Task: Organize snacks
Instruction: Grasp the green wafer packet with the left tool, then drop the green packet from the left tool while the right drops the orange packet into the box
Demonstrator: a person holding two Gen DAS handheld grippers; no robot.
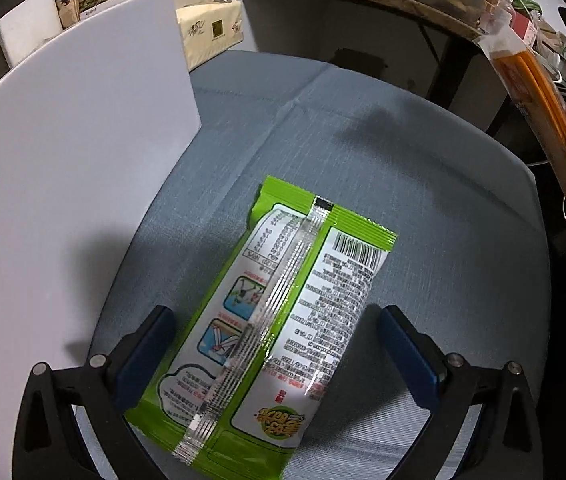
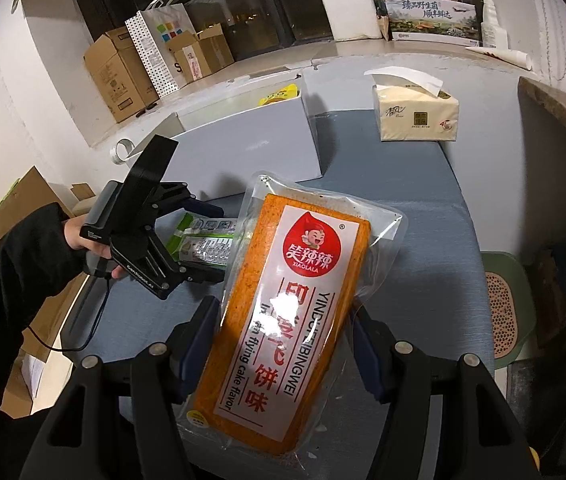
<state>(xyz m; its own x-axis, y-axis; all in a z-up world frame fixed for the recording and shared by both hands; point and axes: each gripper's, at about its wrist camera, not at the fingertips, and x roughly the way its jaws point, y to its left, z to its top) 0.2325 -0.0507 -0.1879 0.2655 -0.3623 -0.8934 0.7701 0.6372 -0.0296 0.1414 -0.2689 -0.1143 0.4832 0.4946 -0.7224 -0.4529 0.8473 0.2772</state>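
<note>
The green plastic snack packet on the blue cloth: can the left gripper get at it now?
Probably yes: the green plastic snack packet lies flat between the open fingers of the left gripper, with nothing covering it.

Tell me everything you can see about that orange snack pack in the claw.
The orange snack pack is a flat, clear, glossy plastic pouch around an orange speckled slab. Its white label carries a red cartoon logo reading XIAOLALA, Chinese characters and "flying cake flavor". It looks sealed and leans up and away from the camera above the grey tablecloth. The right claw grips its lower part from both sides.
</note>
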